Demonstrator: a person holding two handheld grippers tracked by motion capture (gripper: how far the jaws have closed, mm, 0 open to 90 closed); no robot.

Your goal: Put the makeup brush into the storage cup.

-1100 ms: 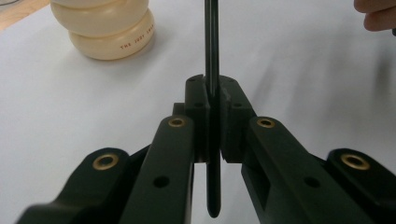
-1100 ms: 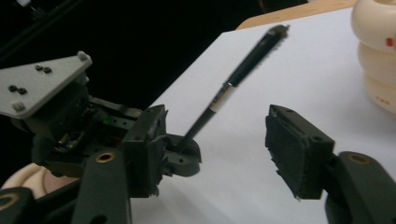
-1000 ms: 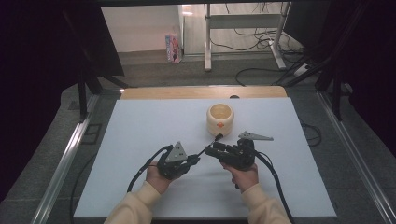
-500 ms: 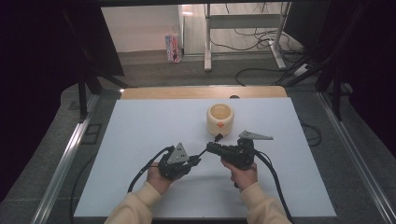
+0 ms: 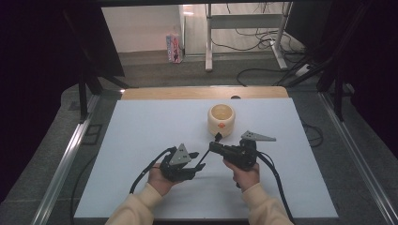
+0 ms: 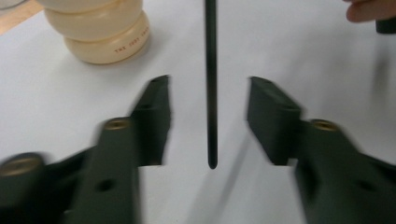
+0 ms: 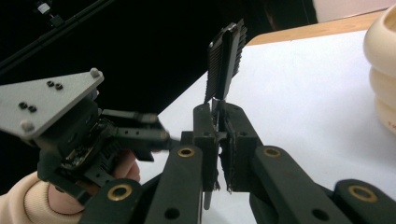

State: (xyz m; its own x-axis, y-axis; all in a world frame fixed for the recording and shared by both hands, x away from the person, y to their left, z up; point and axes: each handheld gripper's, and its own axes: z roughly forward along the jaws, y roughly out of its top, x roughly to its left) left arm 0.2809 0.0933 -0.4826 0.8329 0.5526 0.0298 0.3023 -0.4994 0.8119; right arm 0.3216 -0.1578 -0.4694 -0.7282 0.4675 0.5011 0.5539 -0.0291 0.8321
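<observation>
White worktop (image 5: 141, 140), wood strip along its far edge. Cream pot (image 5: 221, 119) stands upright toward the far edge, slightly right of centre; in my left gripper view it sits at top left (image 6: 95, 28), small lettering on its lower ring, too blurred to read.

My left gripper (image 5: 193, 161) is near the front edge, left of centre, jaws wide apart, nothing between the pads touching them. My right gripper (image 5: 215, 145) is just beside it, right of centre, pointing left toward it, pot just beyond its tip.

Right jaws are narrow, clamped on a thin black comb (image 7: 225, 65): toothed head sticks up above the jaws in my right gripper view, thin handle runs down between them. In my left gripper view that handle shows as a thin black rod (image 6: 211, 84) hanging in the gap between my open left jaws, tip just above the worktop, touching neither jaw. Can't tell if the tip touches the worktop.

Comb is held in the air near the worktop centre, between the two grippers, near the pot but apart from it.
</observation>
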